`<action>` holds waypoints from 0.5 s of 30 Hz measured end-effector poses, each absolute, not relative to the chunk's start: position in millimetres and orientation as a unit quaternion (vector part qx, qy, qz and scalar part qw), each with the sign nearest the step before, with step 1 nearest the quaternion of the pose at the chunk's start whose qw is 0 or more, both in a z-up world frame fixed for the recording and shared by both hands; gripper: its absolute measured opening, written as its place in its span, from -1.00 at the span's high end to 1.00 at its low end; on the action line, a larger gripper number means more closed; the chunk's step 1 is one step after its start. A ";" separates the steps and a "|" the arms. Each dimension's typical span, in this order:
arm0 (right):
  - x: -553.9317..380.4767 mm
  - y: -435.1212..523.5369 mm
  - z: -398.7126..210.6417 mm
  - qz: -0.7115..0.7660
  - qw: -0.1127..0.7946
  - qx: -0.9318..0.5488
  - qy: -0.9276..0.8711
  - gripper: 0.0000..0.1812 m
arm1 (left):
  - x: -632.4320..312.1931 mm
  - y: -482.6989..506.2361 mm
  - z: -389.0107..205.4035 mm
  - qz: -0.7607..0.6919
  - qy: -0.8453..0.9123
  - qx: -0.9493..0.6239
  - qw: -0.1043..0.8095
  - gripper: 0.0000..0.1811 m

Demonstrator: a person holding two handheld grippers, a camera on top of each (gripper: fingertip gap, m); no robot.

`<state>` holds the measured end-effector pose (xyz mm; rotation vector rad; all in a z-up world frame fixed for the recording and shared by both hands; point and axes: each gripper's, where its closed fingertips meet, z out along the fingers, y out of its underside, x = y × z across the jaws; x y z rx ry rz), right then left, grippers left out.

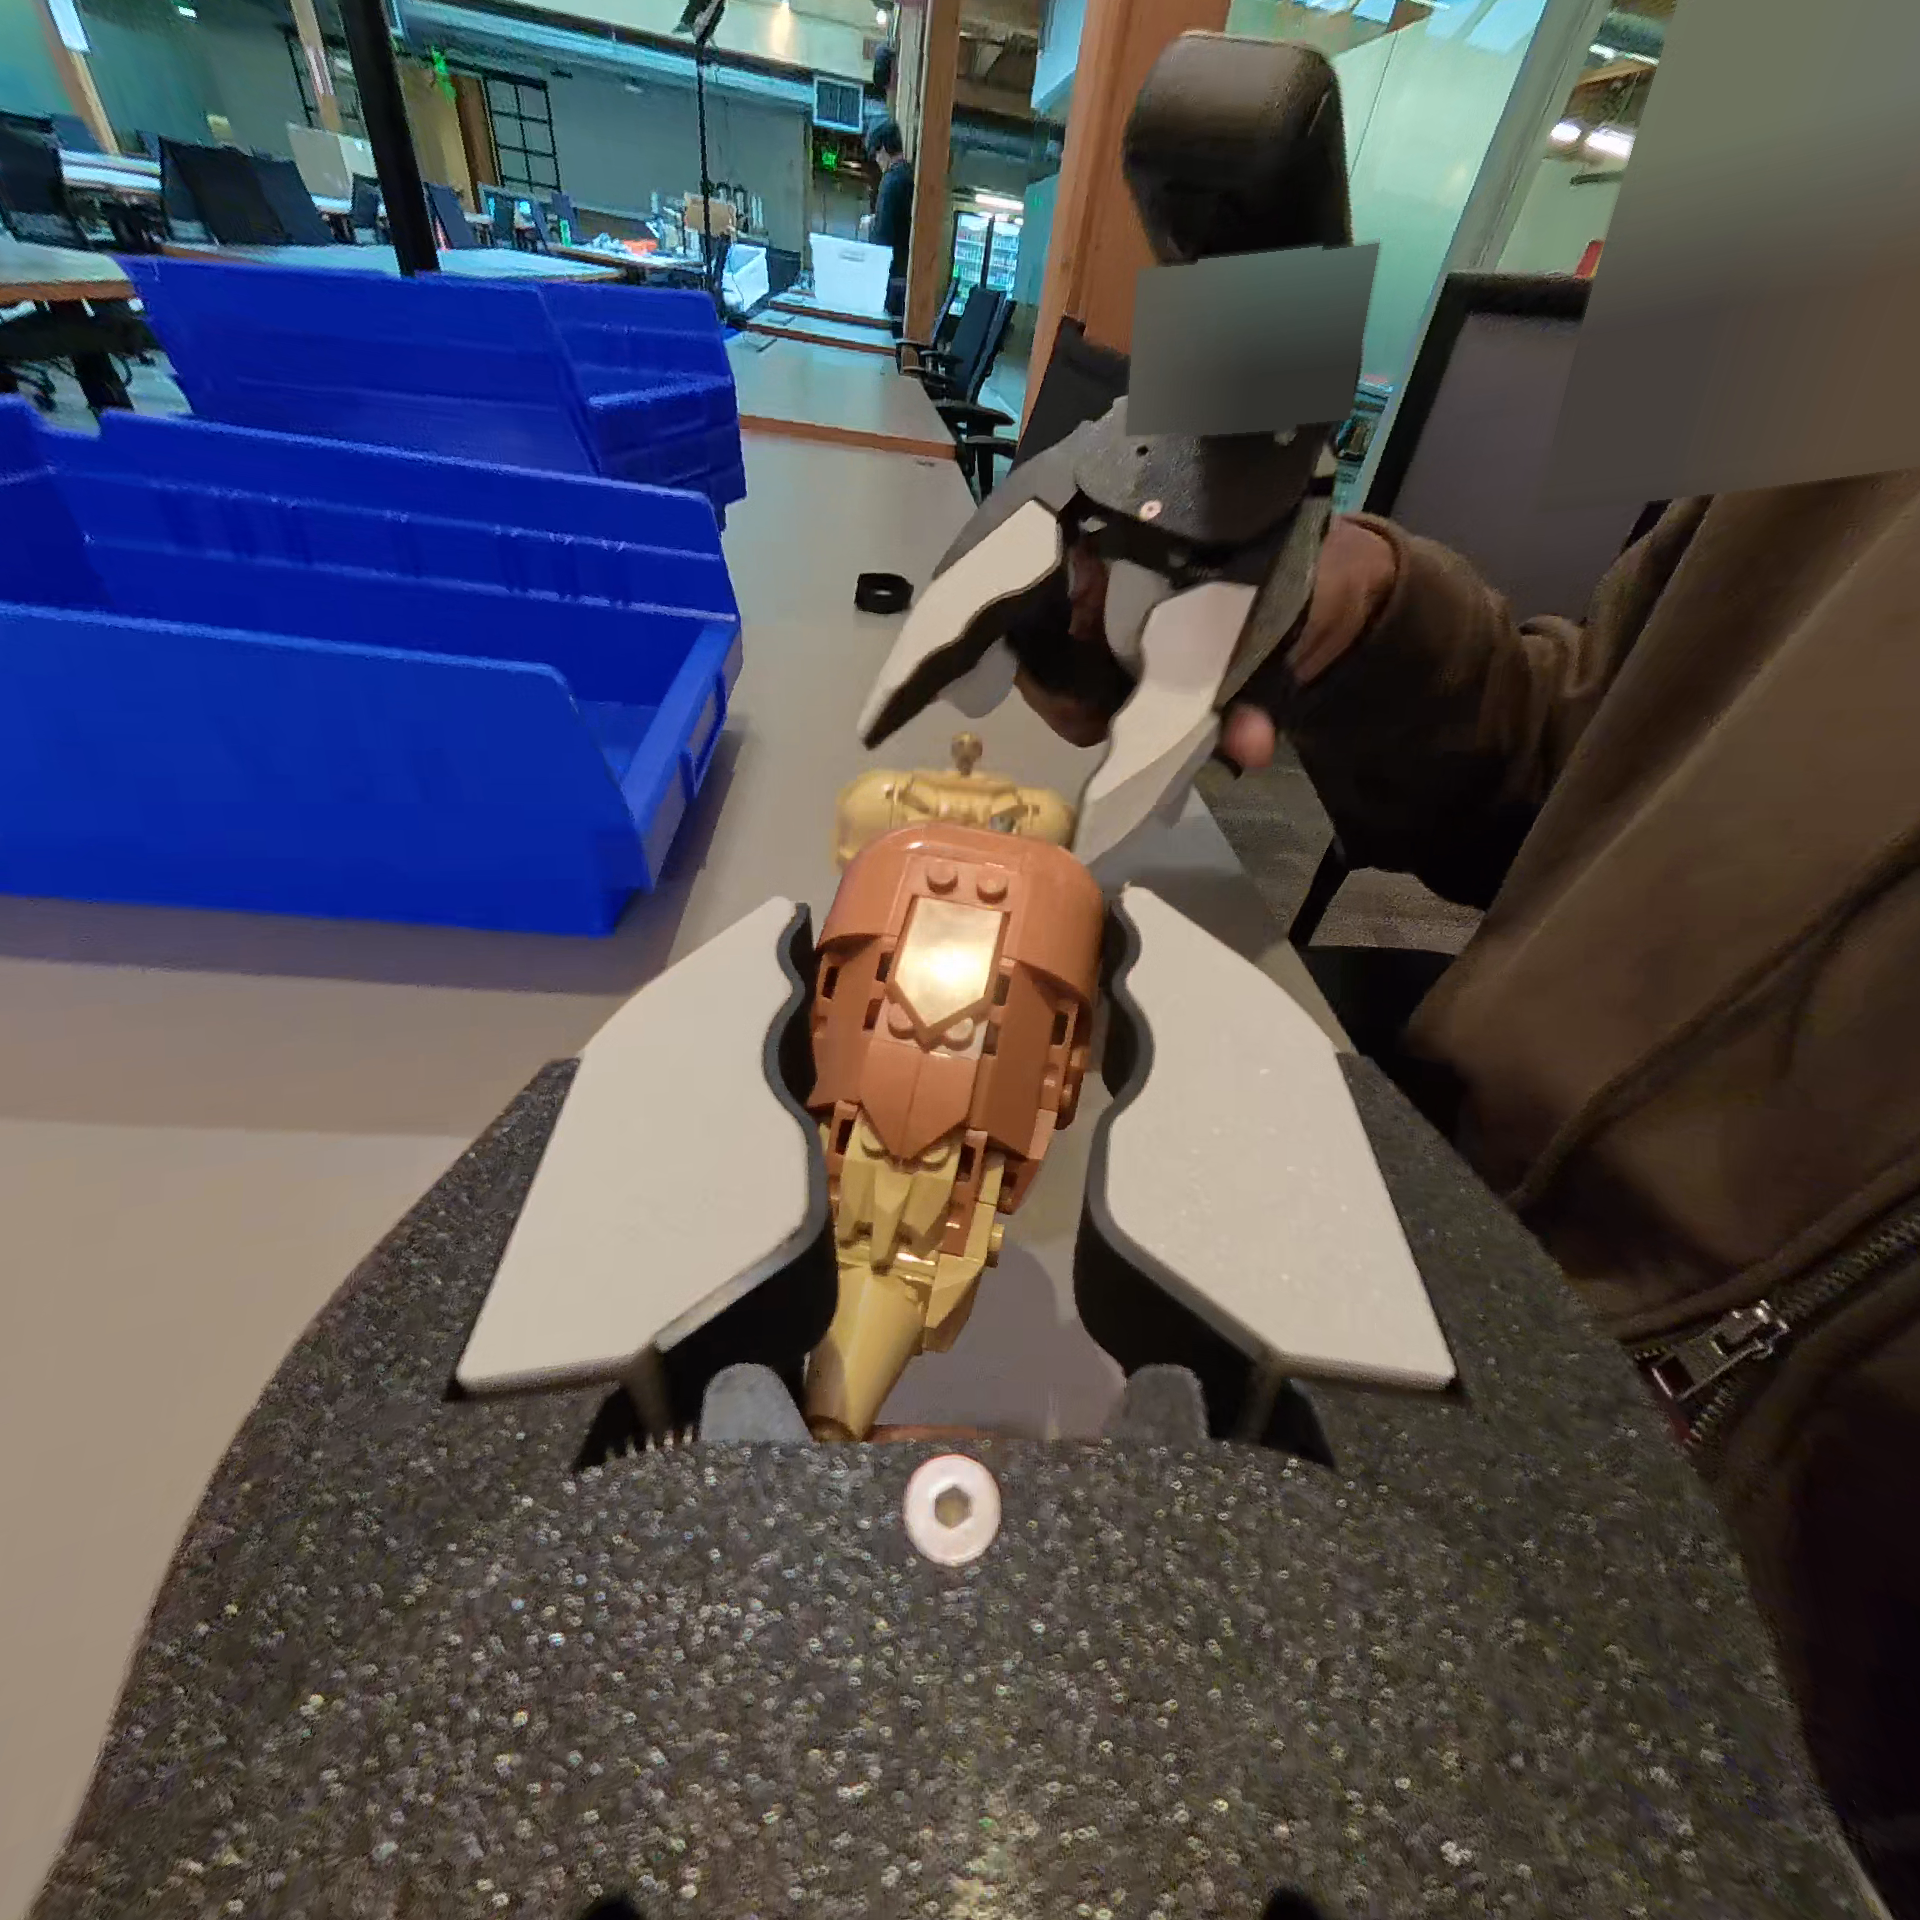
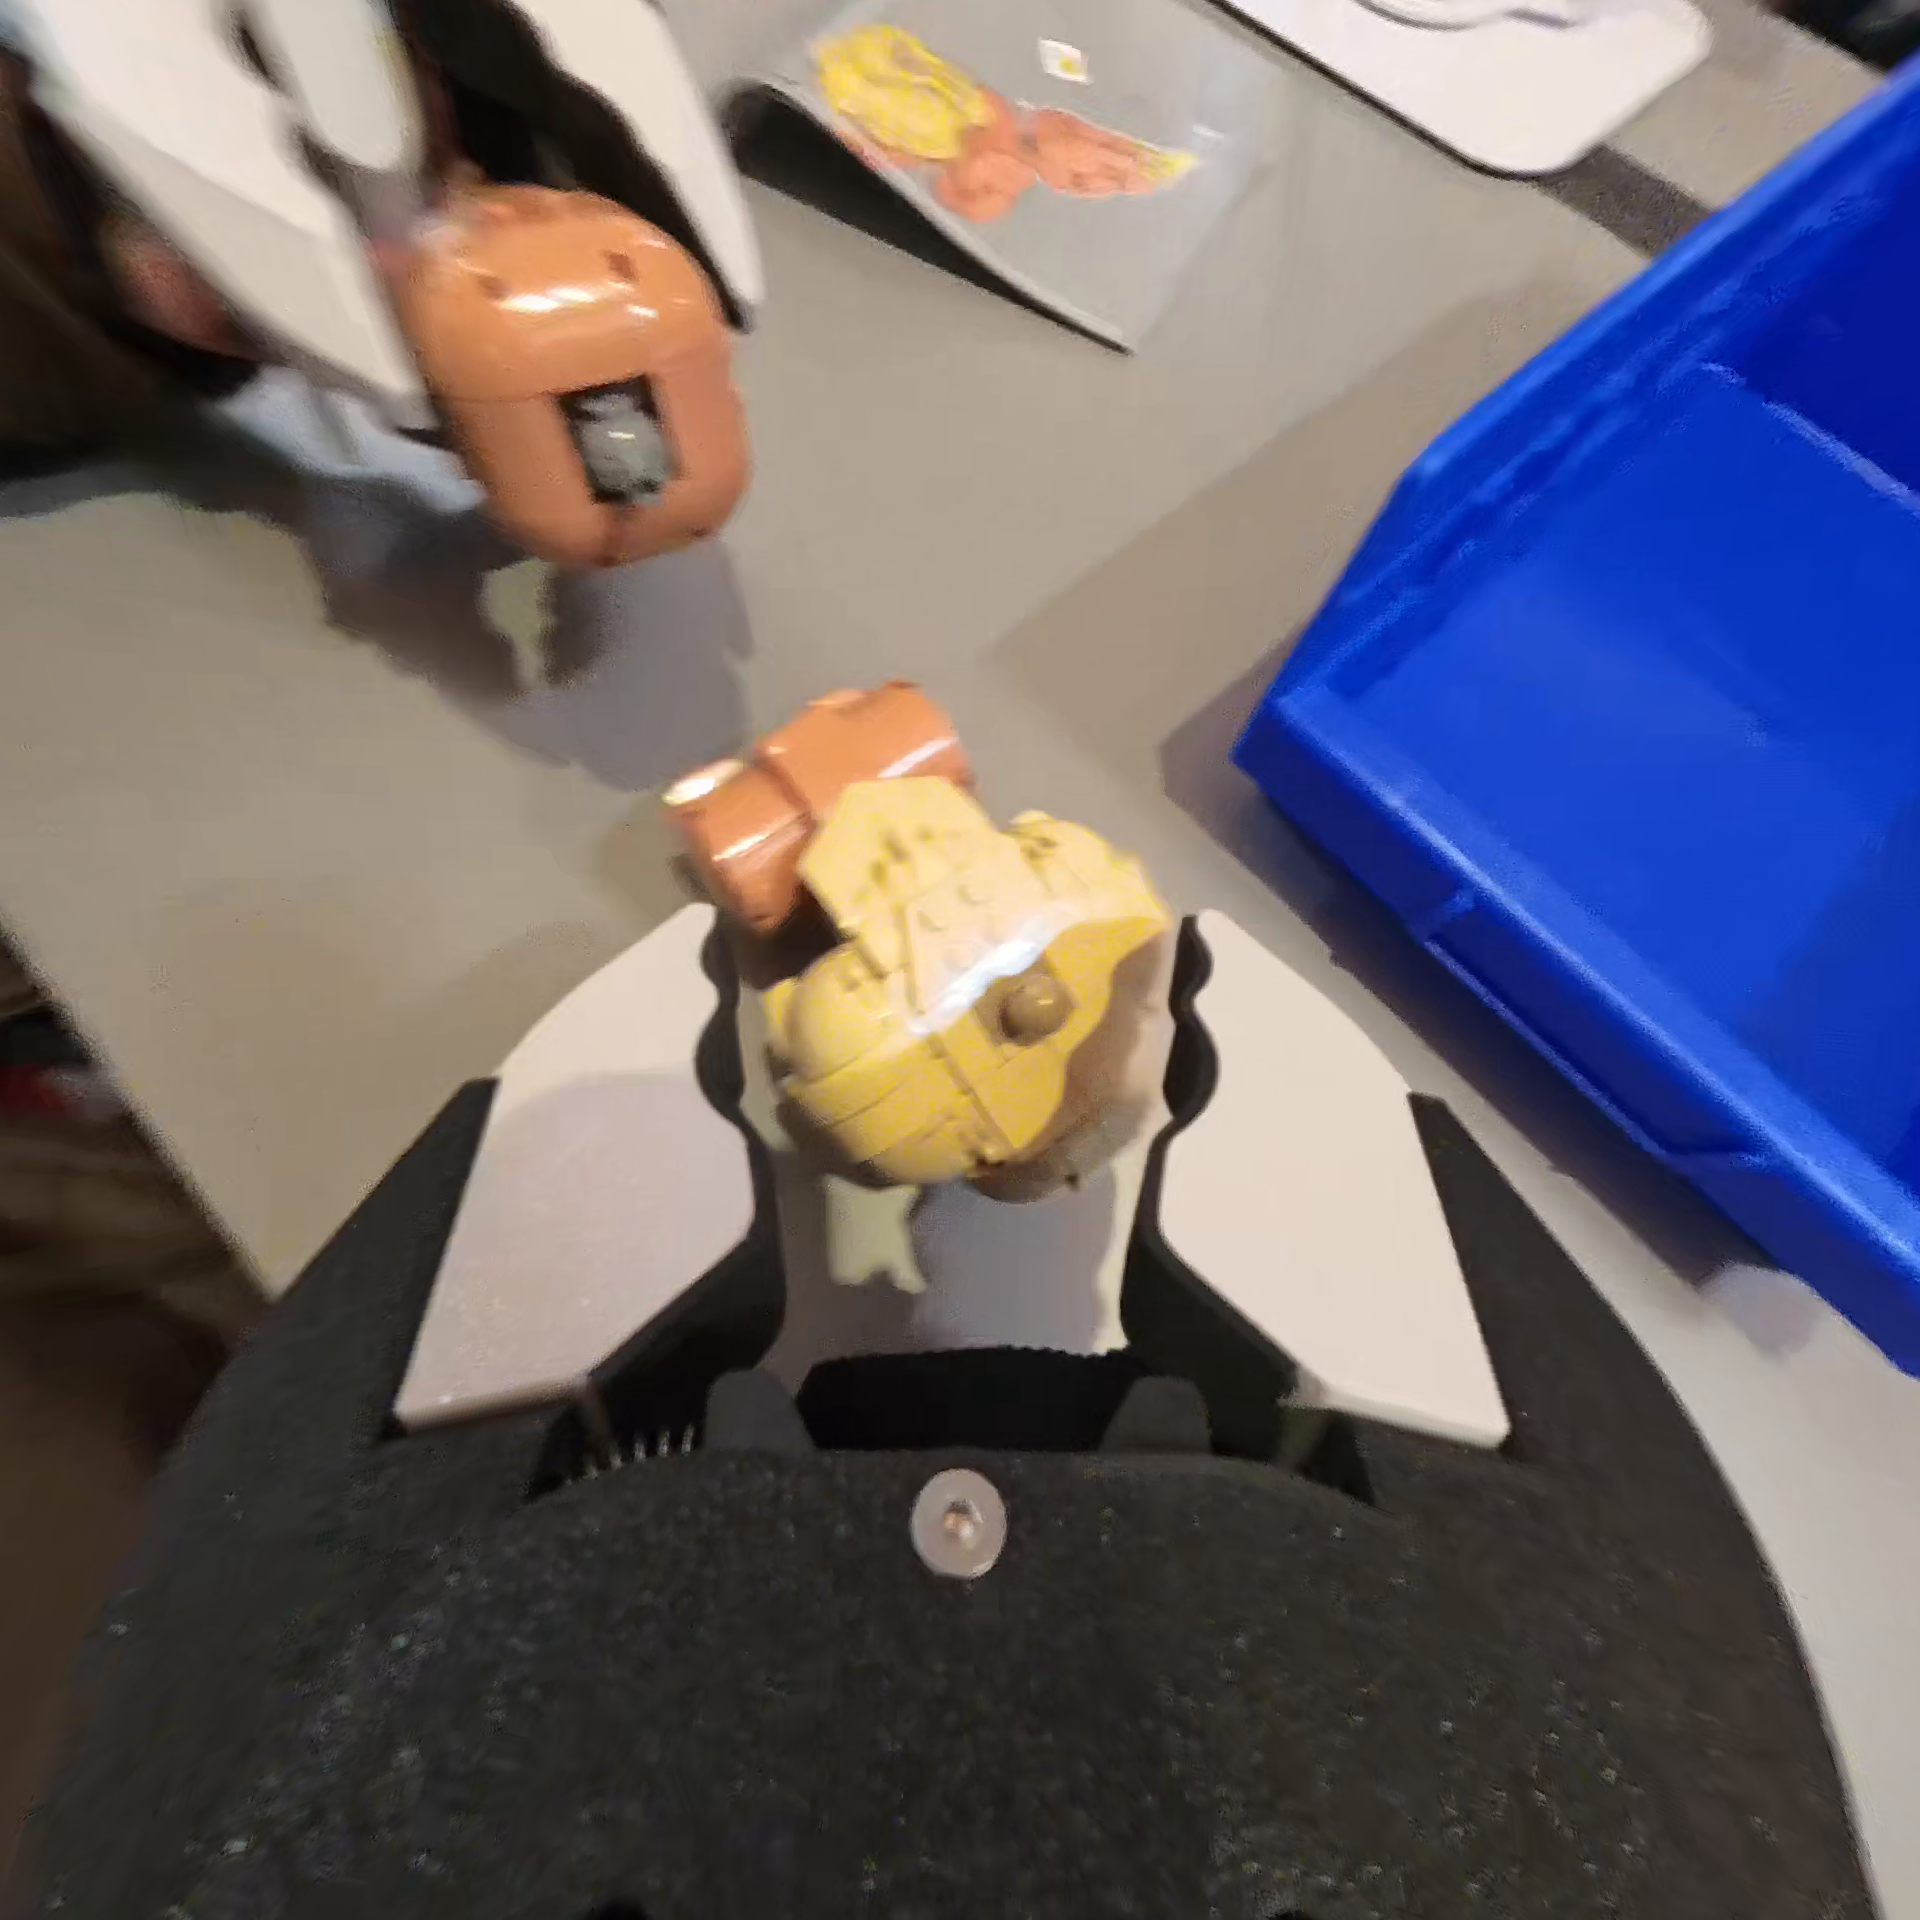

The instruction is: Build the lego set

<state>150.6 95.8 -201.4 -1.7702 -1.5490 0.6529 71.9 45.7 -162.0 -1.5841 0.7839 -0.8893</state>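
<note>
My left gripper (image 1: 956, 925) is shut on a brown and tan lego assembly (image 1: 951, 1029) and holds it above the grey table (image 1: 260, 1091). Its rounded brown end points forward; the tan pointed end lies back between the fingers. In the right wrist view this gripper (image 2: 540, 291) and the brown assembly (image 2: 571, 384) are at the upper left, blurred. My right gripper (image 2: 951, 935) is open, with its fingers either side of a tan lego piece (image 2: 966, 1039) that has a brown part (image 2: 821, 800) attached. In the left wrist view the right gripper (image 1: 982, 790) hovers open over that tan piece (image 1: 951, 805).
Blue bins stand on the left (image 1: 312, 727) and at the right in the right wrist view (image 2: 1662, 727). A clear bag of lego parts (image 2: 997, 135) lies farther back. A small black ring (image 1: 883, 592) lies on the table. A person's brown sleeve (image 1: 1558, 831) is beyond the table's right edge.
</note>
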 end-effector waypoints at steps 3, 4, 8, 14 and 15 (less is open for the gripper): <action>144.1 104.7 -201.2 0.208 0.362 -0.687 -0.595 0.04 | 70.3 45.8 -160.9 -0.359 0.330 -0.675 0.554 0.41; 144.7 105.8 -200.2 0.203 0.365 -0.685 -0.597 0.02 | 69.3 45.6 -162.4 -0.358 0.327 -0.677 0.554 0.41; 138.1 82.6 -169.4 0.252 0.387 -0.635 -0.619 0.05 | 67.2 39.0 -164.7 -0.361 0.322 -0.685 0.545 0.41; 89.7 32.1 -158.2 0.341 0.343 -0.572 -0.662 0.06 | 81.5 25.3 -145.9 -0.380 0.346 -0.664 0.543 0.41; 83.8 27.5 -159.0 0.349 0.340 -0.566 -0.665 0.07 | 83.1 22.4 -143.7 -0.384 0.348 -0.663 0.540 0.41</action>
